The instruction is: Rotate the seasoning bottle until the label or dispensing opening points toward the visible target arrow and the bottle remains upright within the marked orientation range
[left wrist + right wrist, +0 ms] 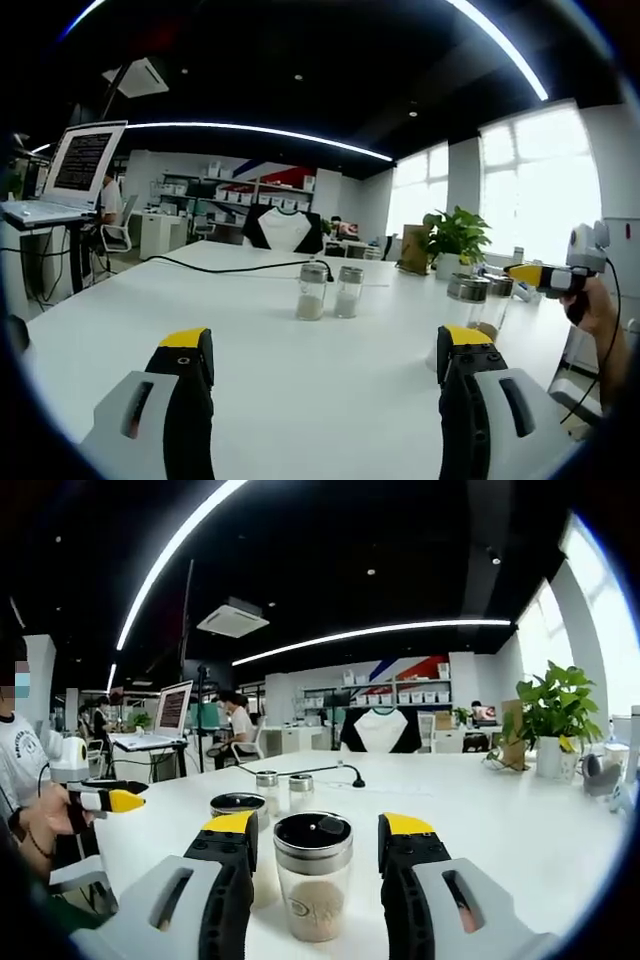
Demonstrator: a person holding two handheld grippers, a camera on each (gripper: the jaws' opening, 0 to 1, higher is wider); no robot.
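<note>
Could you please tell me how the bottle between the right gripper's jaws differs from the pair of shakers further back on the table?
The near bottle stands alone between the right gripper's open jaws; the far shakers stand side by side, away from both grippers. The near bottle holds brownish powder, the far shakers whitish. All are upright clear jars with metal lids on the white table.

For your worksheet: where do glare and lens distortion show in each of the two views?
Left gripper view: window blown out white, ceiling light strip bowed by the fisheye. Right gripper view: window glares at the edge, light strip curves, nearest bottle stays sharp.
</note>
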